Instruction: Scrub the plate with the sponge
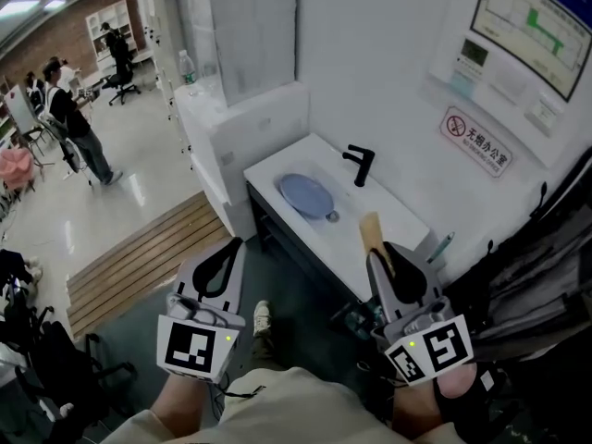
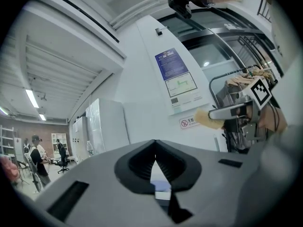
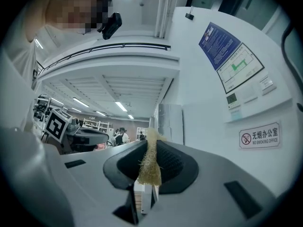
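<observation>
The right gripper (image 1: 376,255) is pinching a tan, fibrous sponge (image 1: 372,232) edge-on between its jaws, with the sponge sticking out past the tips. The blue plate (image 1: 306,194) is lying in what seems to be the shallow basin of the white sink counter (image 1: 398,213). It is sitting at about ten o'clock from the sponge, apart from it, with the black faucet (image 1: 359,165) standing at the plate's two o'clock. The left gripper (image 1: 232,245) is hovering empty, its jaws pressed together.

The left tongs (image 2: 155,156) are pressed together and empty, while the right tongs (image 2: 214,115) clamp a tan sponge (image 2: 203,119).
</observation>
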`<act>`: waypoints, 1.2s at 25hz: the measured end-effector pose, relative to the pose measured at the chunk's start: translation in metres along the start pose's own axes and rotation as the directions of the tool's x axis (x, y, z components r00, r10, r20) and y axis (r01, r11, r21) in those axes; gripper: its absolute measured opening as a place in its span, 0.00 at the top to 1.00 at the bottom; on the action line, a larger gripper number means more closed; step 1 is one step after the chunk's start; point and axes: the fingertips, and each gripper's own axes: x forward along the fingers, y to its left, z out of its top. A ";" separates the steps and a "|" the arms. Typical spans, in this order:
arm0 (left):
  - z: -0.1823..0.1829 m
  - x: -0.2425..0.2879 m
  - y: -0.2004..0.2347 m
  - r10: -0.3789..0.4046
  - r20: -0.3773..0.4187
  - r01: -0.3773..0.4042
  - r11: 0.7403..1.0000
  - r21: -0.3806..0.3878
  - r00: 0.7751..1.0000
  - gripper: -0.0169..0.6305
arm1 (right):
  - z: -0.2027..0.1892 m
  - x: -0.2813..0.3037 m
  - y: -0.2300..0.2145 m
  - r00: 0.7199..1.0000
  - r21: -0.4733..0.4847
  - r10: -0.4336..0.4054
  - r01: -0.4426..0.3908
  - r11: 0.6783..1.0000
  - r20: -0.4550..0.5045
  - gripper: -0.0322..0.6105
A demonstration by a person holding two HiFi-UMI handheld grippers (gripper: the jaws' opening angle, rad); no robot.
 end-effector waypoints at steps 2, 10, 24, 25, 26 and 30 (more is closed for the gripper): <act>-0.006 0.018 0.013 -0.007 -0.010 0.007 1.000 -0.004 1.000 0.96 | -0.004 0.019 -0.007 1.000 0.002 -0.003 0.003 1.000 -0.012 0.84; -0.026 0.093 0.073 -0.047 -0.042 0.046 0.999 -0.018 0.998 0.96 | -0.018 0.107 -0.031 0.998 -0.010 -0.016 0.016 1.000 -0.067 0.84; -0.058 0.238 0.191 -0.175 -0.064 0.174 0.984 -0.026 0.982 0.96 | -0.047 0.282 -0.073 0.987 -0.009 -0.081 0.081 0.997 -0.137 0.84; -0.061 0.247 0.196 -0.187 -0.064 0.186 0.982 -0.027 0.980 0.96 | -0.051 0.290 -0.077 0.986 0.000 -0.091 0.092 0.996 -0.140 0.84; -0.063 0.256 0.201 -0.199 -0.065 0.197 0.980 -0.029 0.978 0.96 | -0.054 0.298 -0.080 0.985 0.008 -0.100 0.102 0.995 -0.141 0.84; -0.075 0.282 0.212 -0.238 -0.075 0.236 0.971 -0.032 0.968 0.96 | -0.061 0.319 -0.092 0.979 0.007 -0.135 0.138 0.990 -0.151 0.84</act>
